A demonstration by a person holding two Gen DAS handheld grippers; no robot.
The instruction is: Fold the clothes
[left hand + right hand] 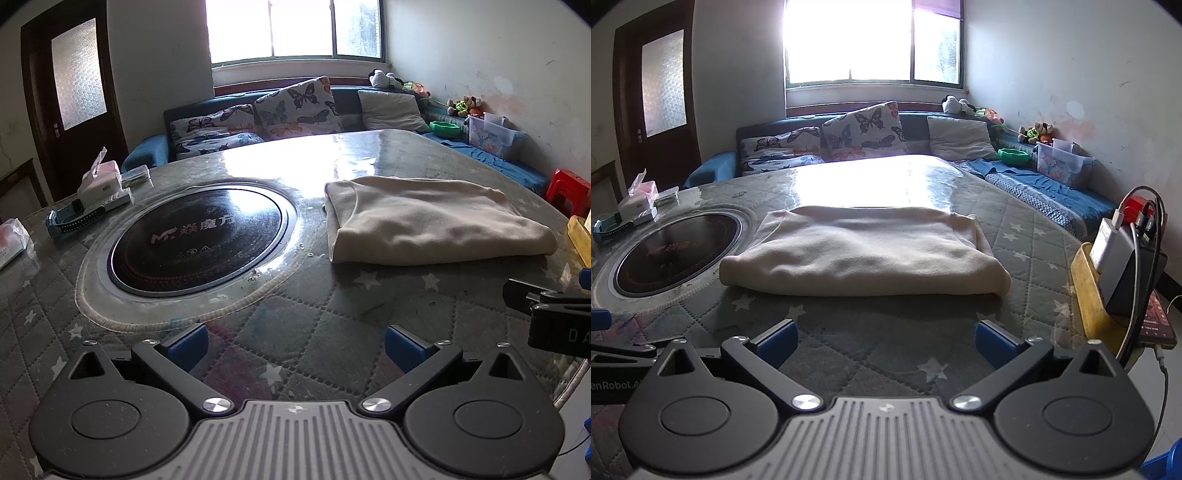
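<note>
Both grippers, left gripper (295,349) and right gripper (886,345), gape wide (empty), folded cream garment (864,251) lying ahead, apart.

Folded garment (864,251) flat on the table (1027,236), right of the inset cooktop (677,251). Boxes (105,184) and a watch (72,218) left of the cooktop. Sofa with cushions (864,129) behind the table, below the window (871,40). Tray with chargers (1108,269) at the right edge.

One folded cream garment (864,254), one round cooktop (195,240), three butterfly cushions (295,107), one plain cushion (391,110).
</note>
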